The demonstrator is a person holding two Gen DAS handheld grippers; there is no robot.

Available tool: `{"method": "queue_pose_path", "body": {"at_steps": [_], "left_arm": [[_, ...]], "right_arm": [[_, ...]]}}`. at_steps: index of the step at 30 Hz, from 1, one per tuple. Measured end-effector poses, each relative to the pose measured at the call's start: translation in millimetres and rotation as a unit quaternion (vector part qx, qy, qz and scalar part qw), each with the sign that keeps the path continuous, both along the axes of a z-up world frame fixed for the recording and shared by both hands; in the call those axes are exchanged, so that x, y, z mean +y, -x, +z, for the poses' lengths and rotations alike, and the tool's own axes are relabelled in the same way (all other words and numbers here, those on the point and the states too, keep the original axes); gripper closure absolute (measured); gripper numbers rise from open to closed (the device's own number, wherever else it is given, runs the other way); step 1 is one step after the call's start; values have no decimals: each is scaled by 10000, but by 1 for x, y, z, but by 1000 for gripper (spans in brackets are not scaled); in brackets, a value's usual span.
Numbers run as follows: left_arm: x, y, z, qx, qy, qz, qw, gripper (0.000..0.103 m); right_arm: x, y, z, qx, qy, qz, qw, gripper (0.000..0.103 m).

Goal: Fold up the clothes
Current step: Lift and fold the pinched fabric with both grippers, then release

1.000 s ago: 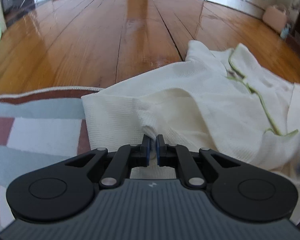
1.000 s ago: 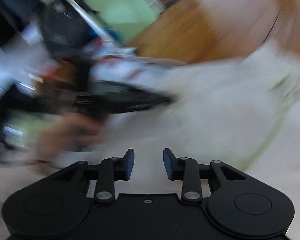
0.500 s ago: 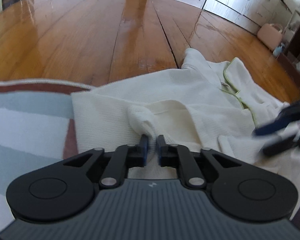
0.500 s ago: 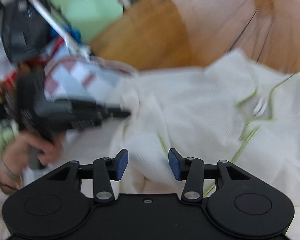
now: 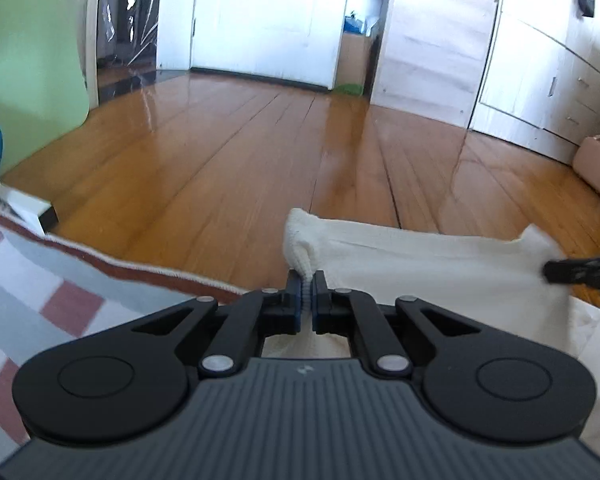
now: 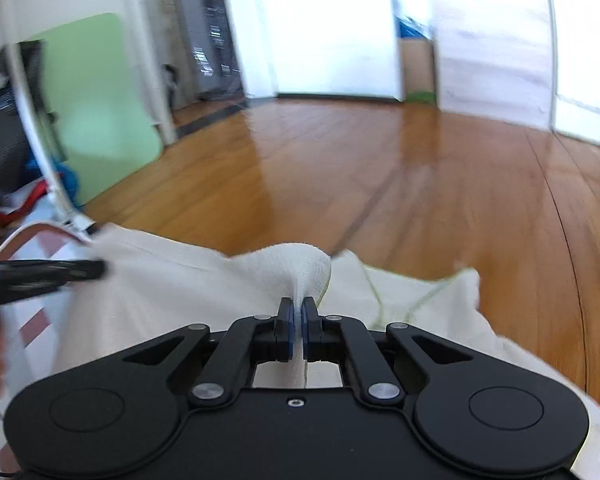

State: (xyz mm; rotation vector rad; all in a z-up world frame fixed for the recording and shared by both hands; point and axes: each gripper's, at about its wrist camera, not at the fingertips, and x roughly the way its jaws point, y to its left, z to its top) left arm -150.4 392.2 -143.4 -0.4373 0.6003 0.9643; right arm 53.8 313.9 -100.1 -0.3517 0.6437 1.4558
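Observation:
A cream waffle-knit garment [image 5: 432, 260] with thin green trim hangs stretched between both grippers, lifted off the floor. My left gripper [image 5: 307, 286] is shut on a bunched corner of it. In the right wrist view, my right gripper [image 6: 298, 314] is shut on another raised fold of the same garment [image 6: 188, 292], near the green-edged part [image 6: 424, 300]. Each gripper shows in the other's view as a dark blurred shape: the right gripper [image 5: 580, 274] at the far right, the left gripper [image 6: 40, 276] at the far left.
Glossy wooden floor [image 5: 284, 160] stretches ahead to white doors and cabinets [image 5: 540, 80]. A striped grey, white and red rug [image 5: 32, 292] lies at the left. A green panel [image 6: 96, 108] and a white metal frame [image 6: 40, 136] stand left. A pink bag [image 5: 596, 160] sits far right.
The right gripper has shut on the garment; it was open half a second ago. Both grippers have risen and tilted up, lifting the cloth so the room now shows beyond it.

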Motion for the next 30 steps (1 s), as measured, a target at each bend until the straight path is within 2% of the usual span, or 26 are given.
{"method": "queue_pose_path", "body": {"at_steps": [1, 2, 5, 8, 10, 12, 14, 15, 17, 18, 19, 20, 22, 24, 27, 28, 30], "left_arm": [[0, 1, 1, 36, -46, 77, 10000, 99], [1, 3, 2, 73, -92, 154, 9998, 99], [5, 4, -1, 139, -56, 329, 9993, 99], [10, 4, -10, 172, 114, 462, 9987, 98], [14, 4, -16, 194, 228, 550, 9980, 98], [18, 5, -21, 216, 341, 638, 9971, 98], [22, 5, -27, 238, 454, 725, 9960, 98], [24, 5, -30, 249, 511, 769, 9954, 97], [28, 5, -36, 271, 624, 857, 9940, 90], [28, 4, -34, 408, 607, 898, 9933, 79], [27, 3, -31, 600, 559, 938, 9922, 63], [24, 2, -25, 681, 432, 950, 9922, 59], [16, 2, -12, 748, 109, 949, 9926, 57], [9, 5, -1, 528, 99, 932, 9942, 57], [-2, 12, 10, -304, 510, 637, 9962, 57], [-7, 13, 9, -655, 795, 510, 9934, 56], [-18, 13, 3, -1395, 1453, 244, 9792, 53]], "right_arm": [[8, -3, -8, -113, 206, -132, 9996, 96], [19, -2, -20, -414, 573, -299, 9971, 91], [36, -5, -46, -1301, 1458, -746, 9779, 90], [17, -14, -40, -1216, 1383, -735, 9801, 90], [-3, -14, -28, -1033, 1260, -533, 9852, 90], [-24, -14, -18, -1049, 1140, -435, 9870, 89], [-47, -18, -12, -1050, 1054, -519, 9875, 79], [-62, -25, -10, -985, 1036, -619, 9878, 77], [-86, -41, -11, -875, 1072, -925, 9861, 78], [-98, -49, -12, -898, 1063, -1179, 9832, 77], [-110, -59, -13, -948, 1055, -1452, 9792, 77], [-122, -69, -14, -958, 1073, -1669, 9754, 77], [-139, -89, -16, -863, 1105, -2001, 9697, 77], [-156, -109, -15, -647, 1096, -2299, 9649, 77], [-170, -132, -14, -283, 1008, -2506, 9624, 76], [-171, -137, -15, -195, 992, -2468, 9638, 76], [-170, -140, -16, -133, 968, -2275, 9689, 76]]}}
